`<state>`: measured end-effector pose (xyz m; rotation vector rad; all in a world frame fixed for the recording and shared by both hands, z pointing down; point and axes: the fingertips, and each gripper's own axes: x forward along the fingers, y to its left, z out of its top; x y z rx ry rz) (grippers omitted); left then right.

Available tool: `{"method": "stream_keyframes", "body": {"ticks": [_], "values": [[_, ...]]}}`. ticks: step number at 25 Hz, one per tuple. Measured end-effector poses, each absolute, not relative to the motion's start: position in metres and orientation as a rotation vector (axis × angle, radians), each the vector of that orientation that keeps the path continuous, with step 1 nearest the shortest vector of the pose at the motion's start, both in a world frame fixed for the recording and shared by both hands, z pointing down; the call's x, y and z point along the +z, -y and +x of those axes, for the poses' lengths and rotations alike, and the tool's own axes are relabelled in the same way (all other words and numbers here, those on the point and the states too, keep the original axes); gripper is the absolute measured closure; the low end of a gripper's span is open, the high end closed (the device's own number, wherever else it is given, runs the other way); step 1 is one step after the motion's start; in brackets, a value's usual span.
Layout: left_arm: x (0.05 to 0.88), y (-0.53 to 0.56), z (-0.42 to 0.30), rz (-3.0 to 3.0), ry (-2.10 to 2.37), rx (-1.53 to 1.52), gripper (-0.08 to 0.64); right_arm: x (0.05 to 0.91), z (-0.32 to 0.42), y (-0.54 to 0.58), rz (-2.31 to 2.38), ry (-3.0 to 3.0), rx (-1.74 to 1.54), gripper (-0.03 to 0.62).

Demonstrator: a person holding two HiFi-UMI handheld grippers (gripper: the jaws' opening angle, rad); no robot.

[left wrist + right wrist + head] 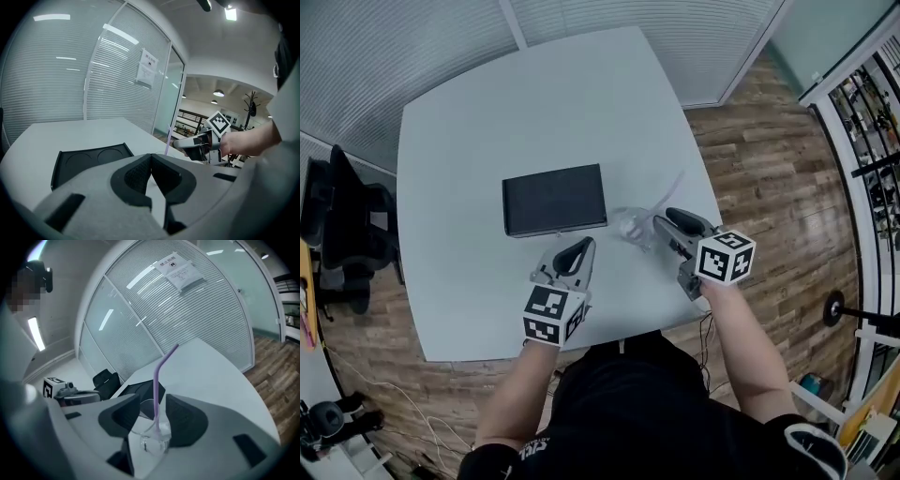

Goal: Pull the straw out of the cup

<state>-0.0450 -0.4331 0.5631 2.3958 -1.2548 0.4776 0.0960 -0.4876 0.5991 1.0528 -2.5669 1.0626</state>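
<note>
The right tool (152, 409) is held wide open around the clear cup (152, 439), untouched, at three o'clock from the black tray (553, 199); the straw (156, 380) stands in it. The left tool (151, 161) is closed on nothing. Unbraced, the cup could be tipped or dragged with the straw.

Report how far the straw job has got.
Done: the right gripper is in place, its jaws open on either side of the clear plastic cup. In hand: nothing is gripped yet; the left gripper is shut and empty, short of the cup. Left: the bent purple straw stands in the cup, so gripping it and pulling it out both remain.
</note>
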Motion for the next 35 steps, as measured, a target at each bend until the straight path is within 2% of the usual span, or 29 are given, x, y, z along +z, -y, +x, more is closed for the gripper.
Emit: {"method": "stream_keyframes", "body": {"ticks": [9,15,35], "values": [[0.577,0.434,-0.056,2.353,1.27,0.483,0.549,0.614,0.076,0.505,1.0,2.561,1.094,0.422],[0.577,0.436,-0.062,2.345,1.279,0.475,0.549,0.618,0.068,0.51,0.994,2.551,1.078,0.546],[0.514,0.411,-0.082,2.441,1.338,0.324,0.549,0.497,0.07,0.47,1.043,2.693,0.669,0.555]]}}
